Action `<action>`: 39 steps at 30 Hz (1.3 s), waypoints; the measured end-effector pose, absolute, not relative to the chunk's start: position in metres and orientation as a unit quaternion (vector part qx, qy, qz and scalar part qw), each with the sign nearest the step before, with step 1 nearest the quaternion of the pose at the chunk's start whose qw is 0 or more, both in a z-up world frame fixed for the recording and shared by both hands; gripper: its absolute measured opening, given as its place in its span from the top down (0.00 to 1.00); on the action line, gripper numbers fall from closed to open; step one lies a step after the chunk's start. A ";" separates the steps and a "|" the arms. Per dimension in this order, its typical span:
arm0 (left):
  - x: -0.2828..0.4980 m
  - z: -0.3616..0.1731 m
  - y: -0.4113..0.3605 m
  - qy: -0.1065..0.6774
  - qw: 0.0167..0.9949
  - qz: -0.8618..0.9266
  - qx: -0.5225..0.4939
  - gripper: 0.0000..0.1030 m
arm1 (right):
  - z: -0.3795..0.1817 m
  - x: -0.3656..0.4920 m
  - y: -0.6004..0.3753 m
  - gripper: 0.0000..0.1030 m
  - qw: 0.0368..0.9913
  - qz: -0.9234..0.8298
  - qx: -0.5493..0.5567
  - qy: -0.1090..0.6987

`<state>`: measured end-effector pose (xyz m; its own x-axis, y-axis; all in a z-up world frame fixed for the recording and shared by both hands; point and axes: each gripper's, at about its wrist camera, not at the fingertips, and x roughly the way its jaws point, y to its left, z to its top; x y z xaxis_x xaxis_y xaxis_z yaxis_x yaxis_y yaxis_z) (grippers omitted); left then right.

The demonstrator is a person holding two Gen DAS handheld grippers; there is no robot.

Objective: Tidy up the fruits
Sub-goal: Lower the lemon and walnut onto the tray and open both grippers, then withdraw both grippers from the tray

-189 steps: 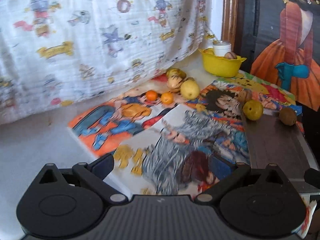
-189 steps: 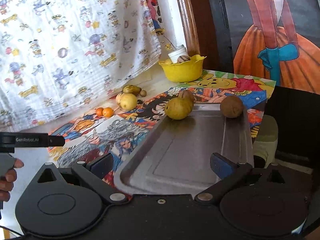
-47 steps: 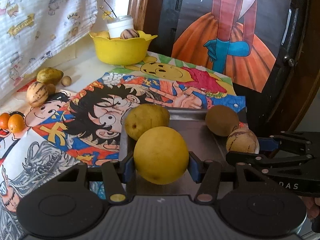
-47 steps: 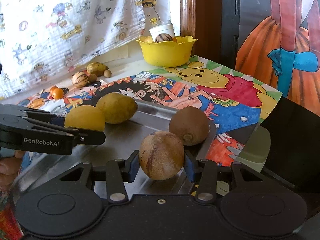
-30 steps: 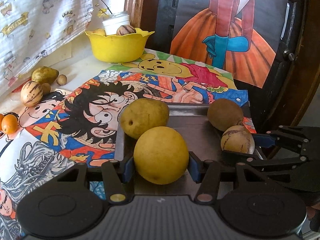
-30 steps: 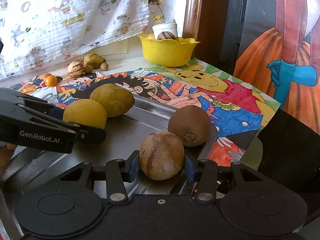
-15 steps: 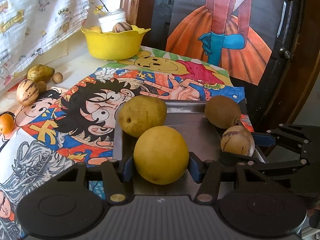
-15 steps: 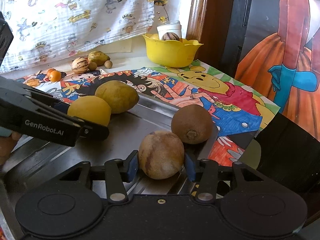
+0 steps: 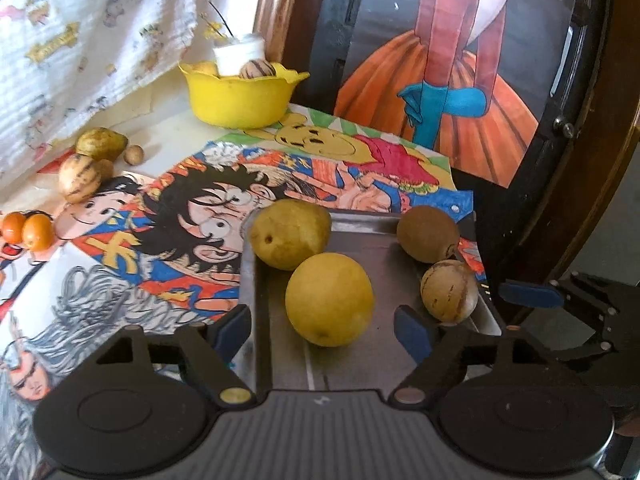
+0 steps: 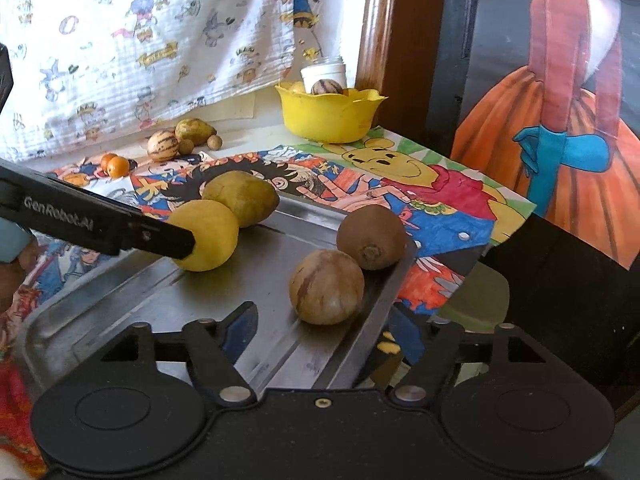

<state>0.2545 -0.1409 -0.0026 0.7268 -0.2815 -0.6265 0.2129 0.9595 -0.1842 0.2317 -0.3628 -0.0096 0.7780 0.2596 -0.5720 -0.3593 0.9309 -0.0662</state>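
Note:
A grey metal tray holds several fruits. A round yellow fruit rests on it between the spread fingers of my left gripper, which is open. A tan striped fruit rests on the tray ahead of my right gripper, which is open. A green-yellow fruit and a brown fruit lie at the tray's far end.
A yellow bowl with fruit and a white jar stands at the back. More fruits and two small oranges lie at the left on the cartoon mat. A patterned cloth hangs behind.
Both grippers have opened and let go of their fruits. The yellow fruit and the tan striped fruit now rest on the tray.

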 end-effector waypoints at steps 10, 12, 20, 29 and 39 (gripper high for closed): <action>0.219 0.012 -0.119 0.330 0.938 -0.104 -0.038 0.01 | 0.003 0.186 -0.364 0.03 0.942 0.166 -0.042 0.289; 0.211 0.012 -0.113 0.330 0.939 -0.089 -0.037 0.01 | 0.003 0.175 -0.361 0.01 0.941 0.171 -0.036 0.290; 0.177 0.006 -0.080 0.338 0.940 -0.041 -0.039 0.00 | -0.002 0.142 -0.336 0.01 0.938 0.170 -0.052 0.298; 0.155 0.002 -0.032 0.350 0.935 -0.010 -0.058 0.00 | 0.000 0.122 -0.310 0.01 0.933 0.170 -0.005 0.318; 0.141 0.001 0.020 0.354 0.930 0.048 -0.090 0.00 | 0.017 0.124 -0.266 0.01 0.922 0.217 -0.034 0.318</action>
